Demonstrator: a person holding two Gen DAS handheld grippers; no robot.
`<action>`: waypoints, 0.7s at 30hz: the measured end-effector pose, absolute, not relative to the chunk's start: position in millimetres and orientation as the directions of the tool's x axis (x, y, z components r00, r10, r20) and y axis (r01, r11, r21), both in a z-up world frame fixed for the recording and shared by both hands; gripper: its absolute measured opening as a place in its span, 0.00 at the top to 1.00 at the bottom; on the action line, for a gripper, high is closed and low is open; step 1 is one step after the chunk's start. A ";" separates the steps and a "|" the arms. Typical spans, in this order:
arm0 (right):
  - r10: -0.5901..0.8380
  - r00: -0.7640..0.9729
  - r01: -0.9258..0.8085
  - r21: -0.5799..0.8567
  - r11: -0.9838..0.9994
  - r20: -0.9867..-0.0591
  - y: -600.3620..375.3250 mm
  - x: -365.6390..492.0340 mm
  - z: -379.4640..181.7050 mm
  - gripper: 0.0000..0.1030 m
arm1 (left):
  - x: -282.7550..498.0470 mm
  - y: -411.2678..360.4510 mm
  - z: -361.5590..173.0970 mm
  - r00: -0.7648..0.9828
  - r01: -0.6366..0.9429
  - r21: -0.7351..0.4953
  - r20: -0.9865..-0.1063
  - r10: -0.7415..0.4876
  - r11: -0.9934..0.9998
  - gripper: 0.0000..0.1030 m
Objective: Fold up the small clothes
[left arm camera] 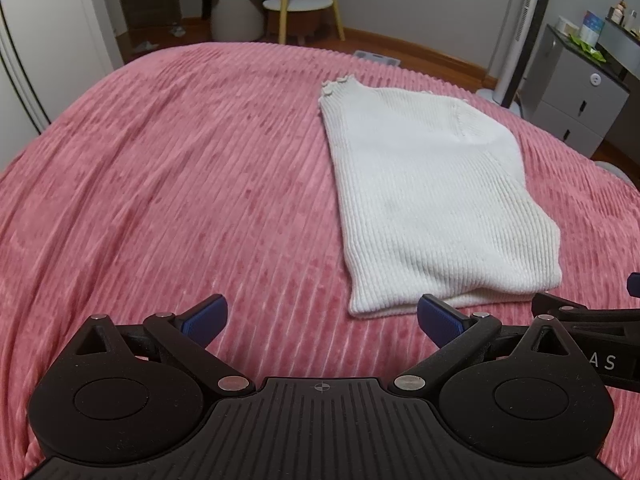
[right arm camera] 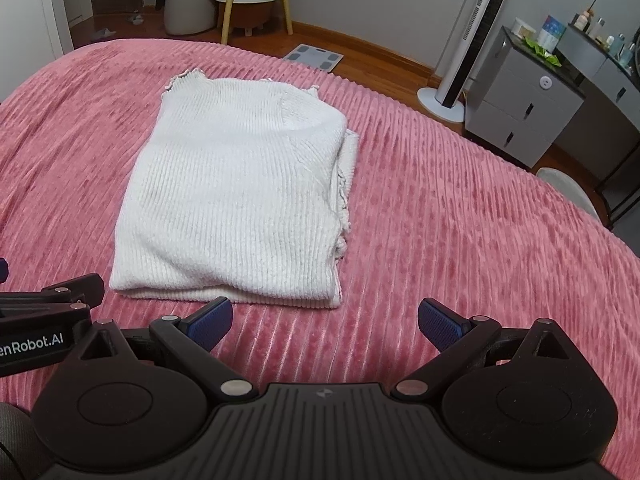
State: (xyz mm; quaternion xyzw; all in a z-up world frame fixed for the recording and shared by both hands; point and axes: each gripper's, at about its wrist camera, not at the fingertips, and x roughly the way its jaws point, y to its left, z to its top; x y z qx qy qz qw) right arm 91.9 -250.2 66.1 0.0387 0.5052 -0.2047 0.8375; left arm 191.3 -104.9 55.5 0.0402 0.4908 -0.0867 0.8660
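The sweater (right arm camera: 236, 196) lies folded into a compact stack near the bed's (left arm camera: 160, 184) far edge. Left gripper (left arm camera: 322, 318) and right gripper (right arm camera: 325, 320) gape wide, empty; little seems left.

A folded white ribbed knit sweater (left arm camera: 432, 200) lies flat on the pink ribbed fuzzy blanket (left arm camera: 180, 184). The left gripper (left arm camera: 322, 320) sits just in front of it, its blue fingertips (left arm camera: 206, 318) wide apart, holding nothing
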 end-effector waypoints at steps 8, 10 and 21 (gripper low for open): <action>-0.299 0.406 0.384 -0.135 0.913 -0.864 -253.4 93.6 66.0 0.04 | 192.9 -103.5 58.6 0.511 0.185 -0.013 -0.853 -0.108 0.983 0.00; -0.300 0.406 0.387 -0.135 0.912 -0.863 -253.3 93.8 66.0 0.04 | 193.1 -103.5 59.0 0.513 0.183 -0.011 -0.852 -0.105 0.983 0.00; -0.293 0.412 0.391 -0.123 0.912 -0.863 -257.6 93.1 67.8 0.04 | 193.1 -104.6 59.4 0.510 0.189 -0.014 -0.853 -0.111 0.982 0.00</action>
